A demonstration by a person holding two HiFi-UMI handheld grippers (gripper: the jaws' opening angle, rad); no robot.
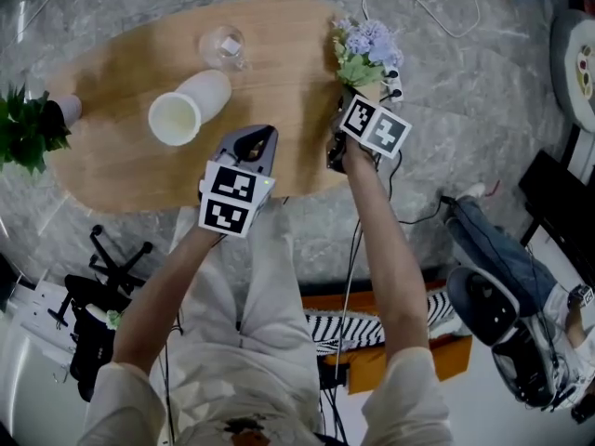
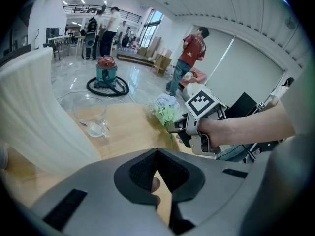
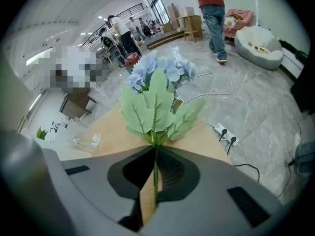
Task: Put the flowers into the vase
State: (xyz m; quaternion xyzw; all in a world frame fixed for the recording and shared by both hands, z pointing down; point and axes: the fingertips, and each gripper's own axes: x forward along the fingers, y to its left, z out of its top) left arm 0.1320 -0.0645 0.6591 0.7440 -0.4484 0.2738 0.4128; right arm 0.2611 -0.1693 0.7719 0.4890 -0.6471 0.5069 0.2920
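- Plainly, the right tool (image 3: 155,150) pinches the thin green stem (image 3: 156,183) of the flowers (image 3: 157,90) just below the leaves, and the blue heads stand up and away from the pads, over the far right end of the wooden surface (image 1: 112,165).
- The left tool (image 2: 157,152) has its jaws pressed together on nothing and hovers just beside the white ribbed vase (image 1: 191,105), which sits near the middle-left of the surface, well apart from the flowers.
- The vase seems to lie tilted or on its side, with its mouth toward the person; whether it rests flat cannot be told.
- The step in hand, by this reading, is carrying the bunch across to that mouth.
- Doing it well calls for a firm pinch, since the stem is slim and could twist or slip between the pads.
- The stem end should lead into the mouth, so the wrist needs to turn to match the line of the vase.
- The left tool could steady or right the vase first, as a light vase may roll when nudged.
- The path should pass clear of the glass (image 1: 223,45) standing behind the vase.
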